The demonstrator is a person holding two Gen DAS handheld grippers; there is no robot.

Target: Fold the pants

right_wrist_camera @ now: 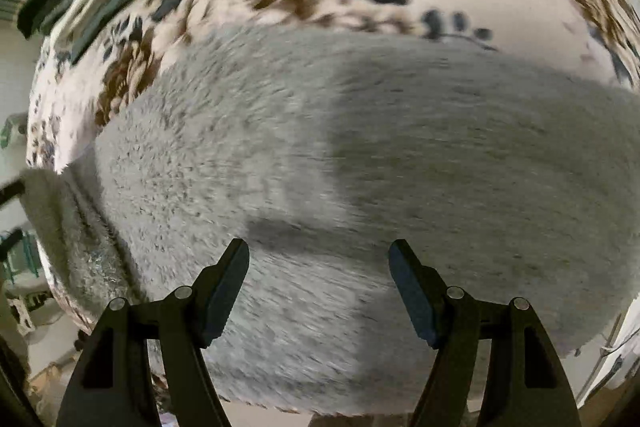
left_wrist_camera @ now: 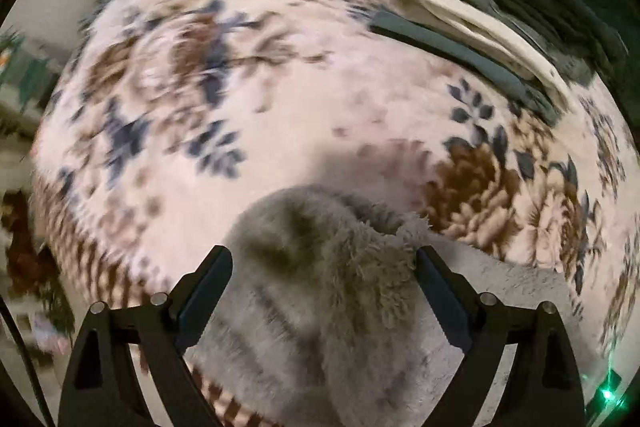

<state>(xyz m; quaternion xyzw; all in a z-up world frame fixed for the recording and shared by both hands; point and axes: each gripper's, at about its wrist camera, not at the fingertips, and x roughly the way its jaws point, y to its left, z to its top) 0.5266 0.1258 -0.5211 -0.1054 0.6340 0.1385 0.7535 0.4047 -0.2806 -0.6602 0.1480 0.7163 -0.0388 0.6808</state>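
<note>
Where motion blurs, pants [right_wrist_camera: 320, 155] edges indistinct

I count one fluffy grey pair of pants [right_wrist_camera: 320, 155], one floral blanket [left_wrist_camera: 280, 67], one stack of folded clothes [left_wrist_camera: 480, 19] (layers blurred, uncountable), and two tongs.

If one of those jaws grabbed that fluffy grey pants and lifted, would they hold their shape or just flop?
Most likely flop: the grey pants already sag and bunch into a soft rounded fold on the flowered blanket. The shaggy pile looks easy to pinch, not slippery. They seem thick, so perhaps fairly bulky to lift.
</note>
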